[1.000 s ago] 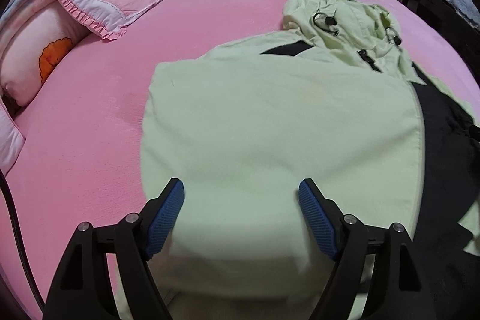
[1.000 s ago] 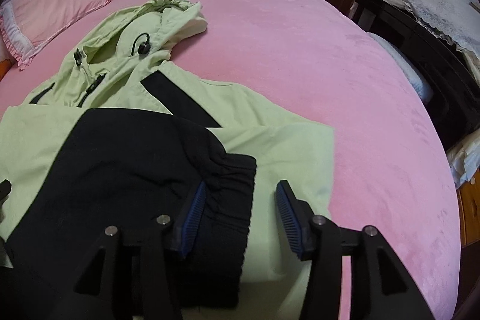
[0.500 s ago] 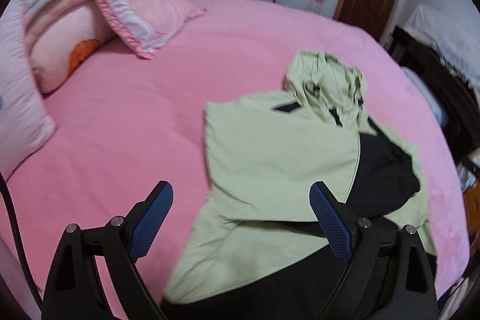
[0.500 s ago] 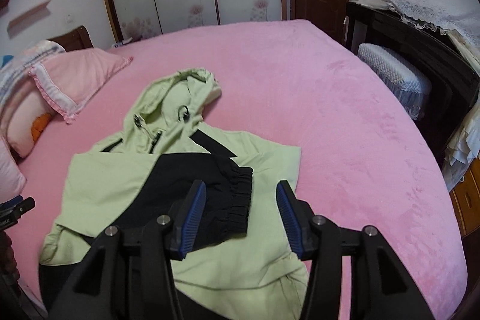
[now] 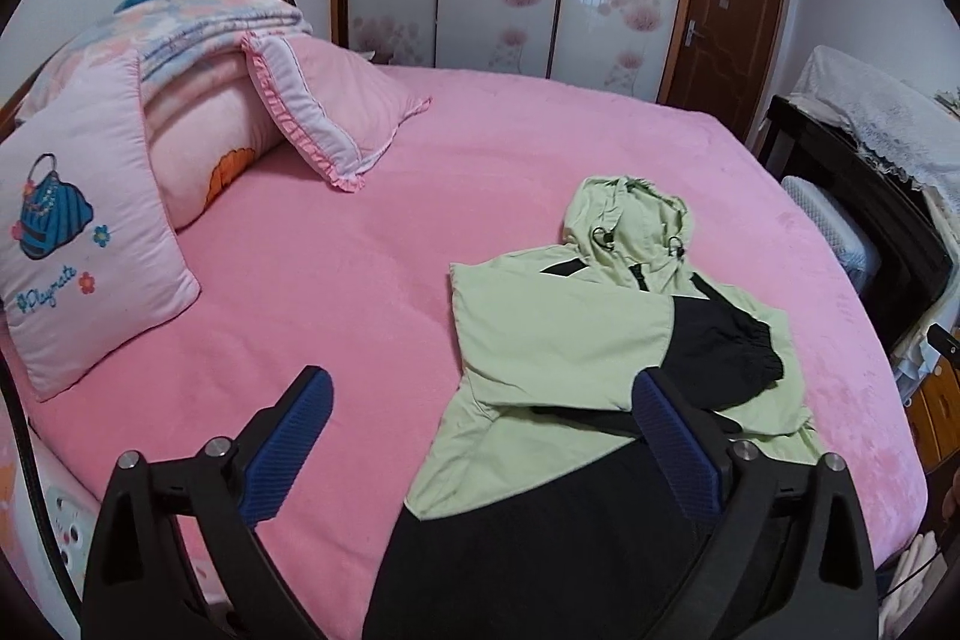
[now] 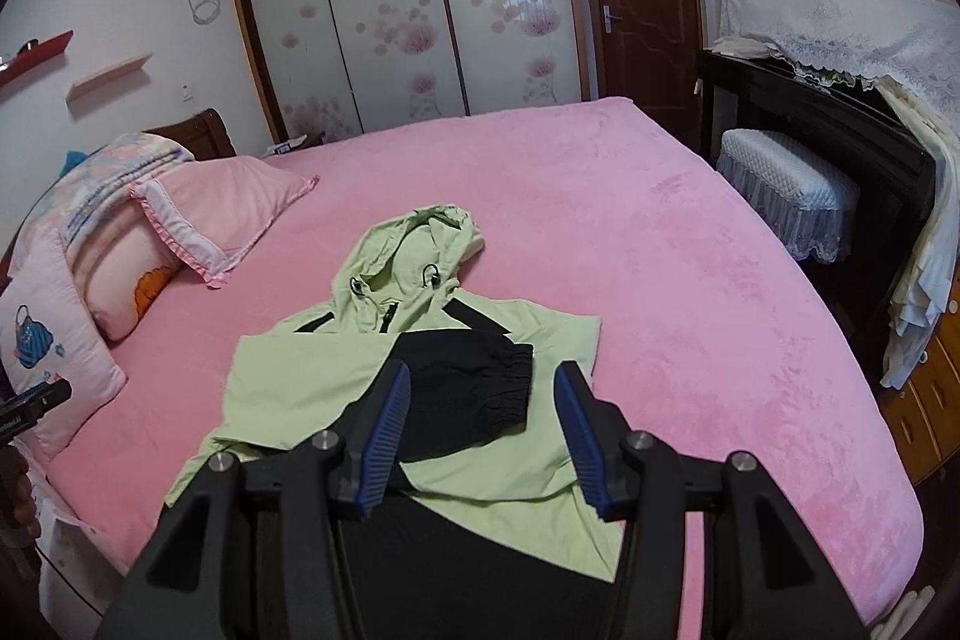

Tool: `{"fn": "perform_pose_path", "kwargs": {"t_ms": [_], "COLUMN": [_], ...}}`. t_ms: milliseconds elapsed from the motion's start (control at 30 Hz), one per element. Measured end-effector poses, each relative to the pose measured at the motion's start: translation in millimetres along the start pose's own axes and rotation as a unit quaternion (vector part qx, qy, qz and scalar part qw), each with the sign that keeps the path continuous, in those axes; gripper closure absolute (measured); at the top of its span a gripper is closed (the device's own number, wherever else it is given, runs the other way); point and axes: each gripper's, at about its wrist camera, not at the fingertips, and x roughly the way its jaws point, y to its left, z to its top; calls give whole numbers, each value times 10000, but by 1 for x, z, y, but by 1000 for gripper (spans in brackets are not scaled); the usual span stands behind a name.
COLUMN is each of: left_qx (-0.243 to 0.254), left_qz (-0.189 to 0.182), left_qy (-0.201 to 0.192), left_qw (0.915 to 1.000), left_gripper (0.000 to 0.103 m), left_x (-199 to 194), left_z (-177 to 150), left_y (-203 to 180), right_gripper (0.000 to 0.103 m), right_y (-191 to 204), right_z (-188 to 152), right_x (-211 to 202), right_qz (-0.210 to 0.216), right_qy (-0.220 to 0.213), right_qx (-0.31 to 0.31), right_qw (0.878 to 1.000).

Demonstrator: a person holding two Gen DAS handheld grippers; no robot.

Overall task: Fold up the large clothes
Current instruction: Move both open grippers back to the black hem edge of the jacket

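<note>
A light green and black hooded jacket (image 5: 558, 334) (image 6: 288, 370) lies flat on the pink bed (image 5: 360, 280) (image 6: 660, 250). Its hood (image 5: 624, 214) (image 6: 414, 244) points away from me. Both sleeves are folded across the chest, with the black elastic cuff (image 6: 498, 376) on top. My left gripper (image 5: 480, 379) hovers high over the jacket's near left side, jaws opening wide, nothing between them. My right gripper (image 6: 480, 370) hangs above the jacket's lower part, jaws opening a little, holding nothing.
Pink pillows (image 5: 336, 118) and a white cushion (image 5: 78, 244) pile up at the bed's left end. A dark cabinet under lace cloth (image 6: 840, 112) and a padded stool (image 6: 786, 184) stand right of the bed. The bed's near edge runs just below the jacket's hem.
Both grippers rose and drew back from the jacket, so the whole garment now shows. The left jaws spread wider. The jacket stays where it lay.
</note>
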Motion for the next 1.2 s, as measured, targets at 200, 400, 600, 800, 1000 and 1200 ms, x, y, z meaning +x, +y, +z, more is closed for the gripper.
{"fn": "perform_pose_path", "kwargs": {"t_ms": [200, 400, 600, 800, 1000, 1200], "left_qx": [140, 340, 403, 497, 394, 378], "left_qz": [-44, -82, -139, -51, -77, -32], "left_qy": [-19, -70, -179, -146, 14, 176], "left_qw": [9999, 9994, 9989, 9986, 9992, 9991], "left_gripper": [2, 2, 2, 2, 2, 2], "left_x": [-26, -46, -65, -71, -65, -50], "left_z": [-27, -56, -75, -97, -125, -157], "left_y": [-12, -26, -33, -35, -28, -21], "right_gripper": [48, 48, 48, 48, 48, 48], "right_y": [8, 12, 9, 3, -2, -15], "right_z": [-20, -42, -60, -85, -113, -147], "right_x": [-35, -65, -89, -102, -101, -97], "right_qz": [71, 52, 169, 219, 208, 146], "right_qy": [-187, -318, -509, -603, -435, -267], "right_qx": [-89, -146, -61, 49, 69, 114], "right_qw": [9998, 9994, 9985, 9979, 9988, 9995]}}
